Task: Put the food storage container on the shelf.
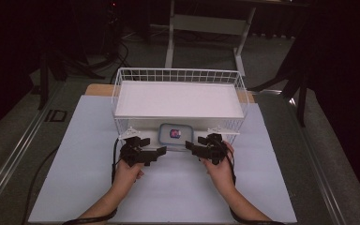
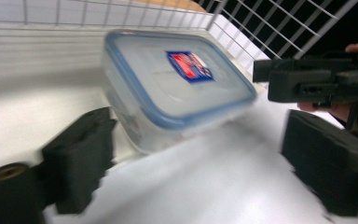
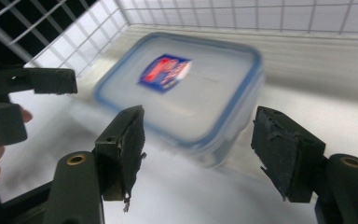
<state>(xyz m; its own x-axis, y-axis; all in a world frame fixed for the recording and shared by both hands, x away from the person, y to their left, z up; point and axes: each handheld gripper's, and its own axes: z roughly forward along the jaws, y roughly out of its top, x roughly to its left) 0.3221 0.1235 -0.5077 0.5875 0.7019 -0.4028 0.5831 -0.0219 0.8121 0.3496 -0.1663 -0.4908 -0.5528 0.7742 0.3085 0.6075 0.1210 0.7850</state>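
Observation:
A clear plastic food box with a blue-rimmed lid and a red and blue label (image 1: 173, 135) (image 2: 177, 88) (image 3: 186, 88) sits under the lower shelf of a white wire rack (image 1: 178, 75). My left gripper (image 1: 155, 152) (image 2: 200, 163) is open just to the box's front left, its jaws wide apart. Open too, my right gripper (image 1: 191, 149) (image 3: 198, 147) hovers at the box's front right, with a corner of the box just beyond its jaws. Neither touches the box.
The rack has a flat white shelf (image 1: 178, 98) on top and stands at the back of a pale table mat (image 1: 168, 187). Wire walls (image 2: 270, 23) (image 3: 51, 37) close the rack's sides around the box. Beyond the table stands a white frame (image 1: 206, 28).

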